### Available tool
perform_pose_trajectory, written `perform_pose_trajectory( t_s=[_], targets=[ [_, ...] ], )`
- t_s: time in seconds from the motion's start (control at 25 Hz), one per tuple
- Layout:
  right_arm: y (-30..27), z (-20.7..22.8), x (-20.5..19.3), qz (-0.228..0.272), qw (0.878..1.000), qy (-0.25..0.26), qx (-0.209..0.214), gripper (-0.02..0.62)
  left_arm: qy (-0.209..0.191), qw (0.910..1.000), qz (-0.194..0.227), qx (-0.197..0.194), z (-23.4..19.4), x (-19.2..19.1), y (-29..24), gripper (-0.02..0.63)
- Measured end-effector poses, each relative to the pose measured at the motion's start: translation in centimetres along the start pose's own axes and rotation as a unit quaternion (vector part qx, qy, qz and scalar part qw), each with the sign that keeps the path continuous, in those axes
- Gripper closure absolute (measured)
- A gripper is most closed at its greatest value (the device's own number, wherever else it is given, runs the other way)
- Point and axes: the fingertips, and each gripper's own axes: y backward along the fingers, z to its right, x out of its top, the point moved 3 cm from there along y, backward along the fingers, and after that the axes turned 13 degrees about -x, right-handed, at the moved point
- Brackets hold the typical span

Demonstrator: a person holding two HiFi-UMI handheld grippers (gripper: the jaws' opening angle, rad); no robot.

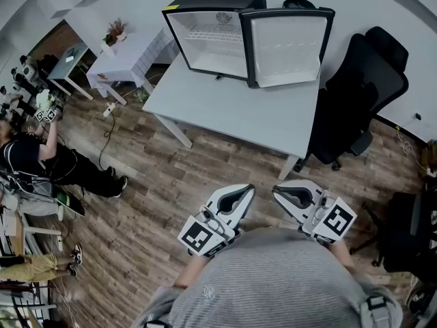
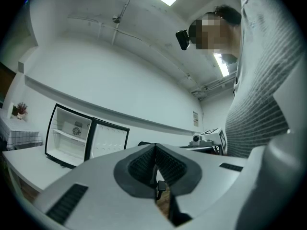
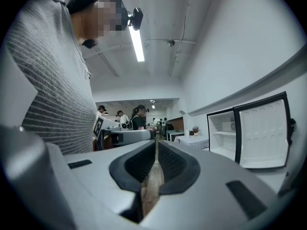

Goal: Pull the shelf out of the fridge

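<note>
A small black fridge (image 1: pixel 225 26) stands on the grey table (image 1: pixel 239 108), its door (image 1: pixel 287 46) swung open to the right. Inside it a white shelf (image 1: pixel 213 38) lies level across the middle. Both grippers are held low against the person's grey sweater, well short of the table. My left gripper (image 1: pixel 247 190) is shut and empty, and so is my right gripper (image 1: pixel 276 190). In the left gripper view the shut gripper (image 2: pixel 156 147) points up past the fridge (image 2: pixel 72 135) and its shelf (image 2: pixel 67 134). The right gripper view shows the shut gripper (image 3: pixel 157 143), the fridge (image 3: pixel 249 131) at right.
A black office chair (image 1: pixel 362 94) stands right of the table. A white side table (image 1: pixel 126 53) with a plant is at the back left. People (image 1: pixel 41 156) work at the far left. Wooden floor (image 1: pixel 205 169) lies between me and the table.
</note>
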Motion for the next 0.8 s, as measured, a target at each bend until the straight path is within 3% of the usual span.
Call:
perform_pose_trajectory(
  t_s=[0.36, 0.8],
  targets=[
    [-2.0, 0.0, -0.4, -0.005, 1.0, 0.008, -0.003, 0.583, 0.0, 1.0, 0.003, 0.002, -1.8, 0.2, 1.4, 0.595],
    [-8.9, -0.2, -0.6, -0.009, 1.0, 0.013, -0.001, 0.583, 0.001, 0.9999, 0.006, 0.012, -7.6, 1.5, 5.3, 0.595]
  ],
)
